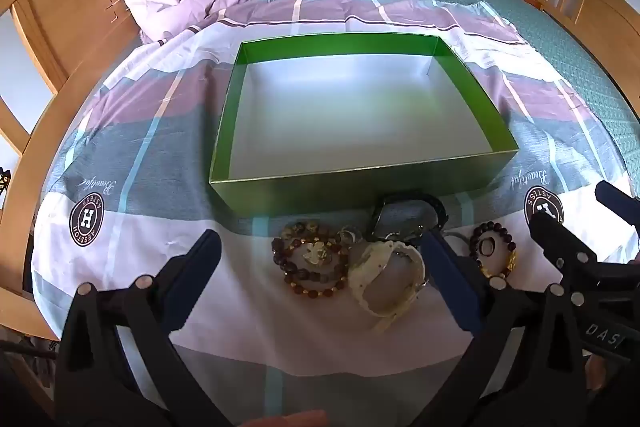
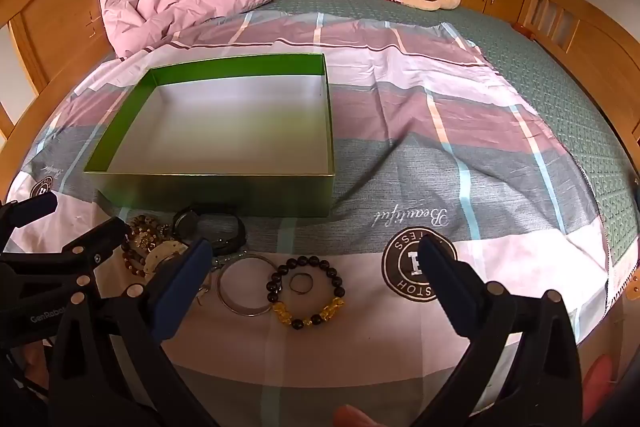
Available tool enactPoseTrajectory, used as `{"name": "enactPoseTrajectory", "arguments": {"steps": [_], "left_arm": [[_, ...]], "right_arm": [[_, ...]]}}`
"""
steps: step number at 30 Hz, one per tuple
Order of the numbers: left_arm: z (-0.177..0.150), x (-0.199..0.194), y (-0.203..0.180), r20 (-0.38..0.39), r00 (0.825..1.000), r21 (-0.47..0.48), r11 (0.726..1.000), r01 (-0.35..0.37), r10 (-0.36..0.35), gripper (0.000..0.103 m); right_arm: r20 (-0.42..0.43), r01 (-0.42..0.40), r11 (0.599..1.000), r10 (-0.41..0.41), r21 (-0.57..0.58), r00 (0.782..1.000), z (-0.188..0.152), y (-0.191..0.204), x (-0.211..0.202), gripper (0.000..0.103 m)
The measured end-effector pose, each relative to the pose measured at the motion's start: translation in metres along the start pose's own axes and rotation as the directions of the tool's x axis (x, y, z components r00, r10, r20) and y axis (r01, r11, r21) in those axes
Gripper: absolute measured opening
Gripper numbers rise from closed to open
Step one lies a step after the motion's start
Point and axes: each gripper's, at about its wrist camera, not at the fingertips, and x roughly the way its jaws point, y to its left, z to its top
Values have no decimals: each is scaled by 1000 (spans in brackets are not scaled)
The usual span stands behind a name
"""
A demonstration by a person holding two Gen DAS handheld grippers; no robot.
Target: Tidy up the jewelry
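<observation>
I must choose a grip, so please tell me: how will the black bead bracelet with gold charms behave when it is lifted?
The bracelet is probably floppy: it is separate round beads on a strand, so it should sag from the pads. The beads look glossy and may slip. The small ring lying loose inside its loop would likely stay behind.

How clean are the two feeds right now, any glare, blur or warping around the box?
Left wrist view: soft glare washes the green box floor; fisheye bends the bed frame; jewelry sharp. Right wrist view: same silvery sheen in the box, a blurred dark streak on the sheet beside it.
</observation>
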Motion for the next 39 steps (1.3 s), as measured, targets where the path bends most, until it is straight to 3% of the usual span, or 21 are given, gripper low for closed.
{"name": "enactPoseTrajectory", "arguments": {"steps": [39], "left_arm": [[-3,6,-7,-16,1000,12,1000,0,0,99]], "right_arm": [[0,4,1000,-4,1,1000,1,-2,-1,100]]}}
